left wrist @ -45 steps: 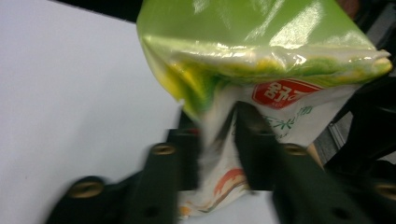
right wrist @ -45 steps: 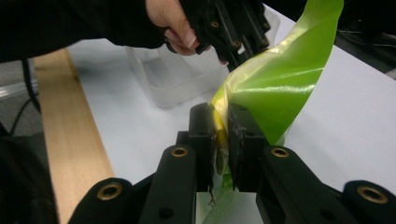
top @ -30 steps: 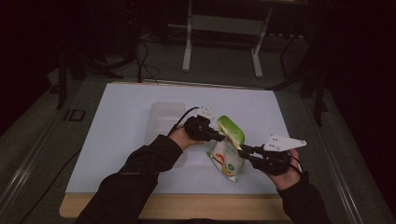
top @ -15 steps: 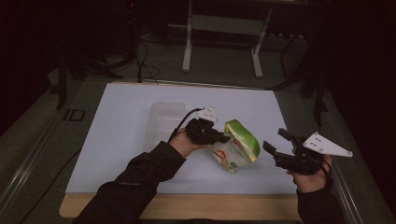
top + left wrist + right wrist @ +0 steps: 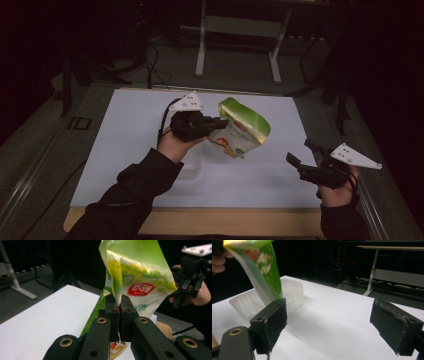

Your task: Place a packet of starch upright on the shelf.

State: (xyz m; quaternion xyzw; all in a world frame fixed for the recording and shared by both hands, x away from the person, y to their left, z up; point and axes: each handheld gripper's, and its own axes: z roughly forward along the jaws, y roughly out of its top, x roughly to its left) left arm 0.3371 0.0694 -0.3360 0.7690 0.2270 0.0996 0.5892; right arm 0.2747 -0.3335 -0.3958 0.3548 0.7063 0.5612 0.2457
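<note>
High view: left gripper [image 5: 220, 122] pinches green snack bag [image 5: 240, 129] by its edge, lifted clear above white table [image 5: 120, 150], likely to tip it toward clear tray [image 5: 287, 293]. Right gripper [image 5: 300, 156] hangs apart, jaws wide, holding nothing.

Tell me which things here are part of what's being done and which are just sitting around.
In use:
- green snack bag, pinched in the left gripper, lifted off the table
- clear plastic tray, below the bag
- right gripper, jaws apart, holding nothing

Just there:
- white table top
- metal frame stand on the floor behind
</note>
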